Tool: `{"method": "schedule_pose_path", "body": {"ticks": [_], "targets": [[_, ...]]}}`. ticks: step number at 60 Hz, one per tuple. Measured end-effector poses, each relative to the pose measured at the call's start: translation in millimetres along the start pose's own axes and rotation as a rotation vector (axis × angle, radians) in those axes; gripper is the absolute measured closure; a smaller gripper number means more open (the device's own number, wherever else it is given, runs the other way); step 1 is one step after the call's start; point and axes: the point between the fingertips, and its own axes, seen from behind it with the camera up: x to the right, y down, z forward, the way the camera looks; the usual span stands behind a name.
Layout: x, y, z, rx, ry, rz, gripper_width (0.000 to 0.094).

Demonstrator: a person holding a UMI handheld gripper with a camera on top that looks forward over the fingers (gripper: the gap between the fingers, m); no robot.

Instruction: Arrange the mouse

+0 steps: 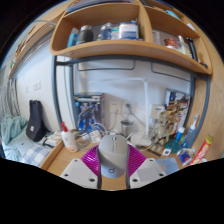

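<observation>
Mouse (113, 155): rear end cut off, sides covered by gripper (113, 166) pads, so contact w/ pads can't be confirmed. Items on upper shelf (120, 45) too small to ID. Clutter on surface (62, 157) behind mouse indistinct; labels unreadable.

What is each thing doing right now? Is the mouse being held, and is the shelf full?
mouse: grey, held between the two fingers, both pink pads against its sides
gripper: shut on the mouse
wooden shelf: fixed above the desk, loaded with boxes and jars
desk: wooden, crowded with small items at the back
black object: leaning upright at the wall beside the desk
</observation>
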Motion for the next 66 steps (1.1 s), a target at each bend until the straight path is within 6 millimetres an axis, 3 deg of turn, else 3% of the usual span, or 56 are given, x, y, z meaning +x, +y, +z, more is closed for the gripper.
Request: {"method": "schedule_pose_path", "body": {"ticks": [5,10,17,23,29,36,47,52,53,62,66], "targets": [[61.8,-16.7,9.8,0.019,0.03,-0.003,0.0611],[120.5,-12.2,22.1,0.015,0.051,0.014,0.0615],[192.2,30.4,48.4,-0.063,0.1,0.021,0.0616],[227.6,82.5,73.4,-0.15,0.115,0.034,0.0616],[241.3,131.6,94.5,-0.226,0.096,0.057,0.0617],[247.8,174.2,110.1,-0.286,0.071,0.069,0.0616],[247.7,222.9,115.8,-0.367,0.048,0.055,0.0612],[245.7,221.2,118.2,-0.327,0.042,0.082,0.0588],[245.8,221.7,118.3,-0.324,0.042,0.084,0.0525],[243.8,228.3,113.2,-0.358,0.052,0.037,0.0353],[245.3,221.6,104.8,-0.355,0.07,-0.005,0.025]]}}
